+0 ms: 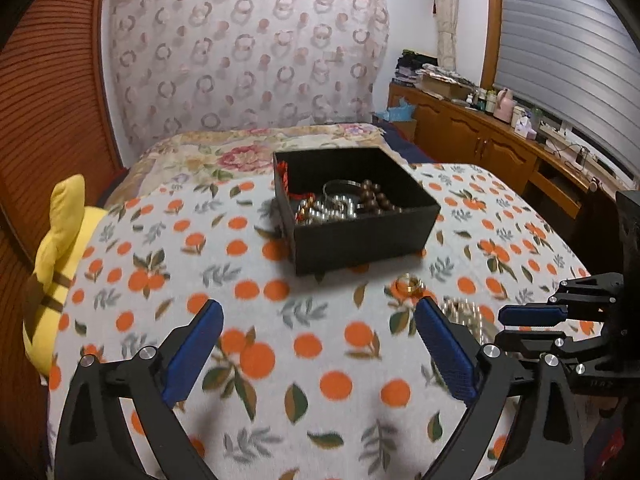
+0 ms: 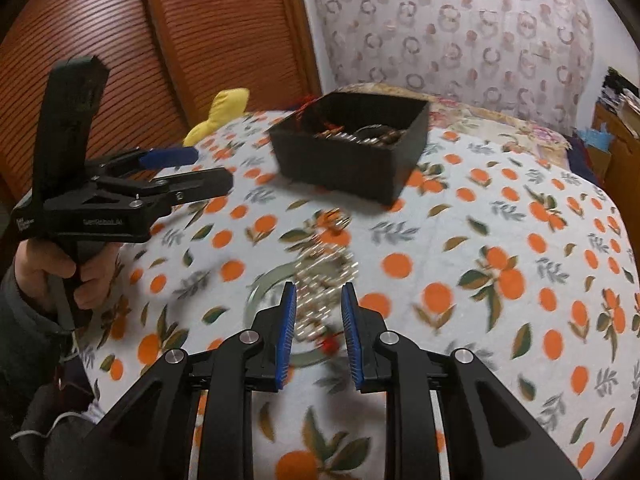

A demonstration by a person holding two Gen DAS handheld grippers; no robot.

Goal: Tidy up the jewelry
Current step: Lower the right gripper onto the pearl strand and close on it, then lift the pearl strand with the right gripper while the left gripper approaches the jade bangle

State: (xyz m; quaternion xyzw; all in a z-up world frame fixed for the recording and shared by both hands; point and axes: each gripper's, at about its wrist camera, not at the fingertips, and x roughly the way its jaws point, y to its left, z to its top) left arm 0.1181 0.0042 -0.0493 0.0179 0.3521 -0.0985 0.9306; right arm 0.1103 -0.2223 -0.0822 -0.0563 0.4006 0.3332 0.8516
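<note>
- The table cloth (image 1: 320, 360) has lots of open room around the black box (image 1: 360, 240), which already holds beads and bangles.
- The left gripper (image 1: 320, 344) is wide open and holds nothing.
- The right gripper (image 2: 319, 320) is partly open, just by the silver chain (image 2: 324, 268). I think it must close on the chain next.
- A gold ring (image 1: 409, 283) lies near the box.

Home bedroom: bed (image 1: 256, 152), wooden dresser (image 1: 480, 140)
</note>
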